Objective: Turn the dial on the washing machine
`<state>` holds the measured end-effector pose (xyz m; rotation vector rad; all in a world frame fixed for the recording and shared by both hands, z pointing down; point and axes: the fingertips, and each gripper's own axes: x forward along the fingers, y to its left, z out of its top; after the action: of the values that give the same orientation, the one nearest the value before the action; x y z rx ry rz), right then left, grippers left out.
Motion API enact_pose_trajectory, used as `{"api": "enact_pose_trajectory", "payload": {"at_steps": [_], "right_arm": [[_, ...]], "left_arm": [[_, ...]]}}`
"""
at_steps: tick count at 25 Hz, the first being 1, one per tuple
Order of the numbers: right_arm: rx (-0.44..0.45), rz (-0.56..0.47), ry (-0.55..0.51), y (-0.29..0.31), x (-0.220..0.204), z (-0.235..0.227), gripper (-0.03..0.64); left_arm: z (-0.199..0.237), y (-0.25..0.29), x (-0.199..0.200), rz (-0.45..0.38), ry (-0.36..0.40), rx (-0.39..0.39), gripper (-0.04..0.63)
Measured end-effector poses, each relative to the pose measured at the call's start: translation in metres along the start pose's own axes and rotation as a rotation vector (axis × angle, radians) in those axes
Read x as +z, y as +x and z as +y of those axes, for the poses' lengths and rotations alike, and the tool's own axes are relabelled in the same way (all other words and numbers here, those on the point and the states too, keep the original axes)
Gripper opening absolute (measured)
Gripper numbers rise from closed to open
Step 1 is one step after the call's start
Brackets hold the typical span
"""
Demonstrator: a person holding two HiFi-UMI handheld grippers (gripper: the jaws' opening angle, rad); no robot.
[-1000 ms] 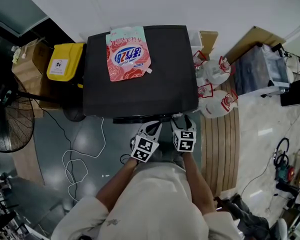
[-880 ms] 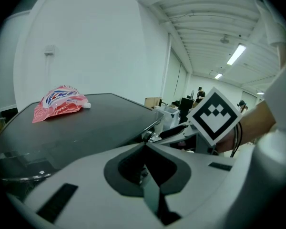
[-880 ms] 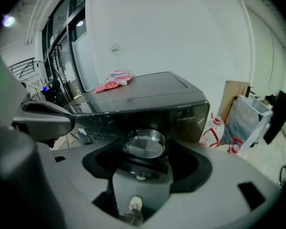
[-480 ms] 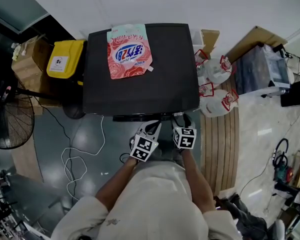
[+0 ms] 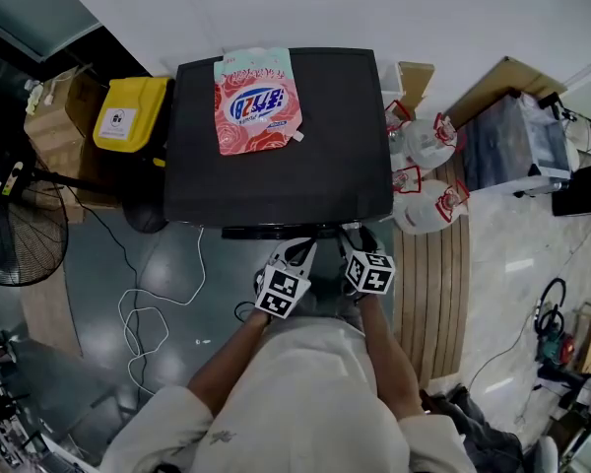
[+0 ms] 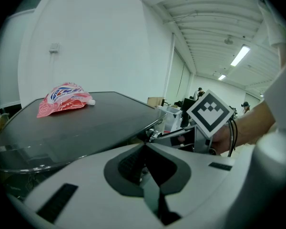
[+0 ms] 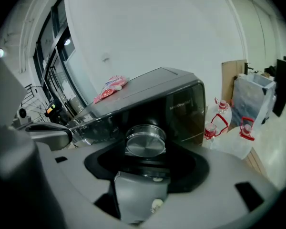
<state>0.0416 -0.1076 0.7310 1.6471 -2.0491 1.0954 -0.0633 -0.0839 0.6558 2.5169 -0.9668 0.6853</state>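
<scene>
Grey flooring (image 5: 167,264) is being shown around the black washing machine (image 5: 315,166), a pink pouch (image 5: 257,102) lying beyond both grippers. The left gripper (image 5: 303,248) is being held closed, empty; beside it, the right gripper (image 5: 361,236), jaws just closing, is being clamped on the silver dial (image 7: 145,140) directly ahead.

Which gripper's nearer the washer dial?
Right. The right gripper has just been closing its jaws onto the dial; the left gripper, shut, sits beside it to the left, off the dial.
</scene>
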Motion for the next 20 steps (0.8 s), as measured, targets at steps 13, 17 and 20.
{"api": "enact_pose_trajectory", "payload": {"at_steps": [13, 17, 20], "right_arm": [[0.092, -0.035, 0.153, -0.0001, 0.0011, -0.0021, 0.272], [0.116, -0.048, 0.206, 0.0005, 0.0008, -0.0033, 0.272], [0.130, -0.057, 0.238, 0.0011, 0.0010, -0.0040, 0.272]], "left_arm": [[-0.0019, 0.0011, -0.0015, 0.005, 0.000, 0.014, 0.011], [-0.0024, 0.0008, -0.0058, 0.013, -0.003, 0.020, 0.011], [-0.0012, -0.0002, -0.0054, 0.011, -0.002, 0.025, 0.011]]}}
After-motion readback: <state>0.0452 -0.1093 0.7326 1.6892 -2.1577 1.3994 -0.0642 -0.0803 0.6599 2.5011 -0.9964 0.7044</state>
